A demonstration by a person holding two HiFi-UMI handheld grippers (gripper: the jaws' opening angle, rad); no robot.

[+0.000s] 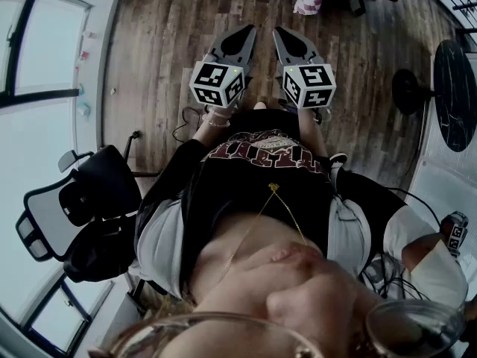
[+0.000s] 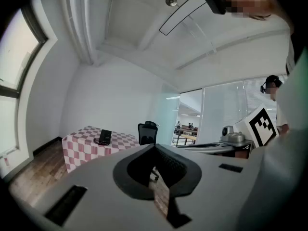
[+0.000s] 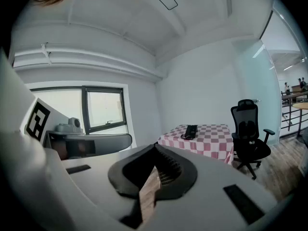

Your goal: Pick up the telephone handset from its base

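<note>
Left gripper (image 1: 247, 30): fingers closed tip to tip, nothing between them.
Right gripper (image 1: 278, 30): fingers likewise closed and empty; just right of the left gripper.
Black telephone (image 3: 191, 132): lies on the far bench, well apart from both grippers; handset and base indistinguishable.
Bench (image 3: 214, 143): covered in red-and-white checked cloth.
Black office chair (image 3: 249, 131): right of the bench.

A black shirt (image 1: 246, 200) bears a dark red and white print (image 1: 268, 149), with a thin gold necklace (image 1: 274, 189) just below that print. Beyond the print, the grey left gripper (image 1: 250, 30) and right gripper (image 1: 277, 32) carry black-and-white marker cubes (image 1: 218, 83) and dark-lined jaws.
</note>
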